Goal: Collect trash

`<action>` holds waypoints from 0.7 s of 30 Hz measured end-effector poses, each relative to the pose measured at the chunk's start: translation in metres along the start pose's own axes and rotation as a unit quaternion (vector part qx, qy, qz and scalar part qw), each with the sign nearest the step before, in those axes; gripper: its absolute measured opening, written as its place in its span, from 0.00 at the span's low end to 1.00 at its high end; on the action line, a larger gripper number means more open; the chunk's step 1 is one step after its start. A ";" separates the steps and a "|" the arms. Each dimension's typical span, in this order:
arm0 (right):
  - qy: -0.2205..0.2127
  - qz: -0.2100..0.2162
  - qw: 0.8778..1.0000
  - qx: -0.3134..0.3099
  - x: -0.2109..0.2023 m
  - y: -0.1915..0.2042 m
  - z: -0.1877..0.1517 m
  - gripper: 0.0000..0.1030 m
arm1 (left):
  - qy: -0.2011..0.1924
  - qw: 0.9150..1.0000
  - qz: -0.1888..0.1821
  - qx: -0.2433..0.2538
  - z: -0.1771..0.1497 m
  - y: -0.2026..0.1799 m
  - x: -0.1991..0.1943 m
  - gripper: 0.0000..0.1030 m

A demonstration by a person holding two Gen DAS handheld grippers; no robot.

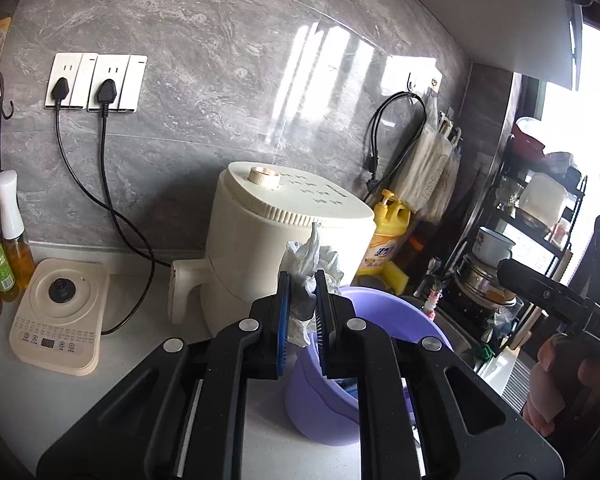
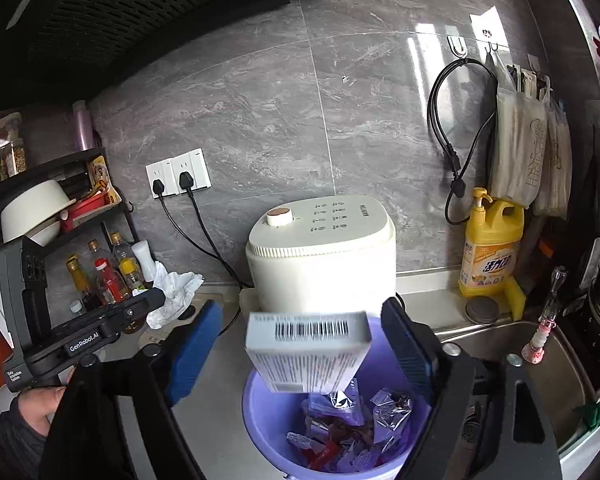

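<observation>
My left gripper [image 1: 301, 304] is shut on a crumpled white tissue [image 1: 314, 260] and holds it beside the near rim of the purple bucket [image 1: 392, 316]. In the right wrist view the same tissue [image 2: 176, 292] shows at the left gripper's tip, left of the bucket. My right gripper [image 2: 304, 344] is open wide above the purple bucket [image 2: 260, 408]. A white box with a barcode [image 2: 308, 348] is between its spread fingers without touching them, in the air over the bucket. The bucket holds several foil wrappers and scraps [image 2: 352, 428].
A cream appliance [image 2: 320, 256] stands right behind the bucket. A kettle base [image 1: 60, 312] and oil bottles [image 1: 4, 256] are at left, yellow detergent [image 2: 490, 248] and a sink [image 2: 500, 344] at right. Two cords [image 1: 108, 184] run from the wall sockets.
</observation>
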State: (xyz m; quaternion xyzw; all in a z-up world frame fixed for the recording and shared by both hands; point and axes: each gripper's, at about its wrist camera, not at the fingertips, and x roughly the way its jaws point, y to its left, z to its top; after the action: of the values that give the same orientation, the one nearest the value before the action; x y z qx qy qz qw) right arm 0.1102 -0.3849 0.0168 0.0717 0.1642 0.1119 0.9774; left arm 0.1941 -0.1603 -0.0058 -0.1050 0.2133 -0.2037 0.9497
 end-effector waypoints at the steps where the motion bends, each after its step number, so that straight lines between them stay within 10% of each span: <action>1: -0.002 -0.004 1.000 0.008 -0.004 -0.006 0.000 0.91 | 0.003 1.000 -0.007 0.003 -0.001 -0.006 0.004 0.12; 10: 0.012 -0.061 0.996 0.059 -0.026 -0.058 -0.015 0.91 | 0.043 0.996 -0.068 0.035 -0.003 -0.053 0.041 0.13; 12: 0.014 -0.067 0.996 0.065 -0.030 -0.064 -0.018 0.91 | 0.058 0.993 -0.088 0.044 -0.006 -0.062 0.046 0.28; 14: 0.016 -0.074 0.994 0.073 -0.032 -0.070 -0.022 0.91 | 0.059 0.994 -0.082 0.048 -0.008 -0.067 0.047 0.76; 21: 0.035 -0.065 0.993 0.088 -0.025 -0.072 -0.035 0.91 | 0.068 0.997 -0.034 0.015 -0.015 -0.045 0.029 0.86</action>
State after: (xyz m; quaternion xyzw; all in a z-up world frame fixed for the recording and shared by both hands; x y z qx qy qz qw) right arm 0.0896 -0.4572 -0.0209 0.1429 0.2118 0.0357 0.9662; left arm 0.1962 -0.2147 -0.0173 -0.0833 0.2701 -0.2454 0.9273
